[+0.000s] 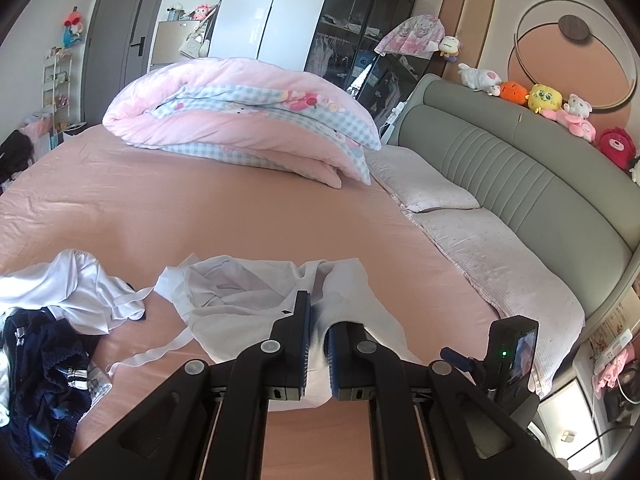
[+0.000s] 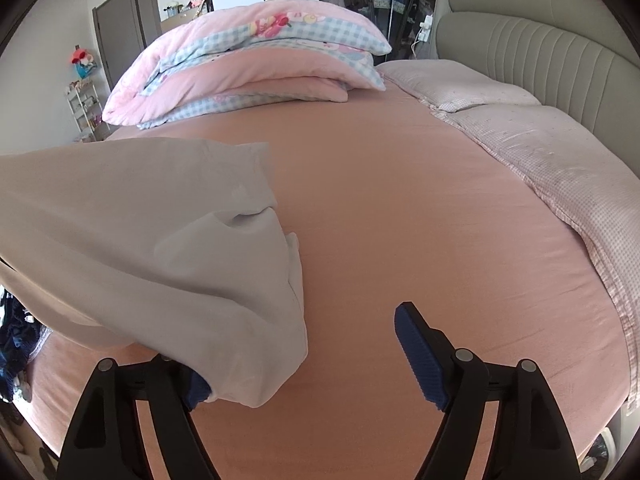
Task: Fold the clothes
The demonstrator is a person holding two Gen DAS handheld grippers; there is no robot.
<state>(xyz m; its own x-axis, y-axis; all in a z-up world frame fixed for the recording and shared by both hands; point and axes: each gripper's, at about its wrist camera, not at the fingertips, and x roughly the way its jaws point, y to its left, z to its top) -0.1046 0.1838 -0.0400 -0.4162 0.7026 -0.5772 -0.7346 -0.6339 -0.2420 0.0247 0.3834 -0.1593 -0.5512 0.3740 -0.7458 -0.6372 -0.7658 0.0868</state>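
1. Left gripper [image 1: 317, 340]: lower centre of the left wrist view, jaws clenched on a fold of the white garment [image 1: 248, 292].
2. White garment: crumpled on the pink bed sheet [image 1: 224, 208], lower centre; ties trail to the lower left.
3. Right gripper [image 2: 304, 360]: jaws spread wide, released; the garment [image 2: 160, 248] drapes over its left finger.
4. Clothes pile [image 1: 48, 344]: white and navy, lower left.
5. Folded duvet [image 1: 240, 112]: upper centre.
6. Pillows [image 1: 460, 216]: right, against the grey headboard [image 1: 520, 168].

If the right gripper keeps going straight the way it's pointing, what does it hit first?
Probably the bare pink bedsheet: the right gripper is open, and the white garment drapes only over its left finger, off the centre line.
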